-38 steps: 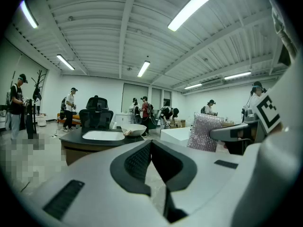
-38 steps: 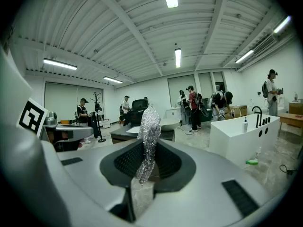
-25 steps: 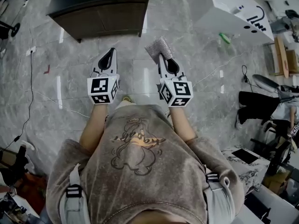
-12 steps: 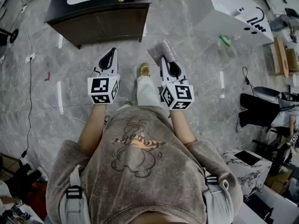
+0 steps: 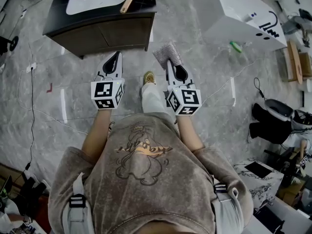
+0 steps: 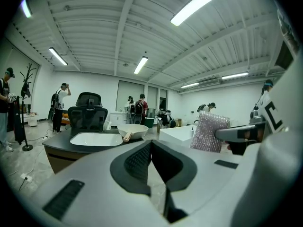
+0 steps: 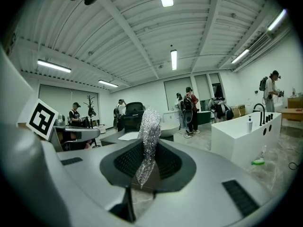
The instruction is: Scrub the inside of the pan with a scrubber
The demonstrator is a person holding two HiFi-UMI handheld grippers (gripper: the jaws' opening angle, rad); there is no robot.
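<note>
One scrubber gripped, right claw; left claw closed.

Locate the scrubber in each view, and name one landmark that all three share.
Head view: scrubber at upper centre, at the tip of the right gripper.
Left gripper view: scrubber right of centre, at mid height.
Right gripper view: scrubber at centre, clamped between the jaws.
Shared landmark: the white counter, upper right in the head view, just left of the scrubber in the left gripper view, right in the right gripper view.
</note>
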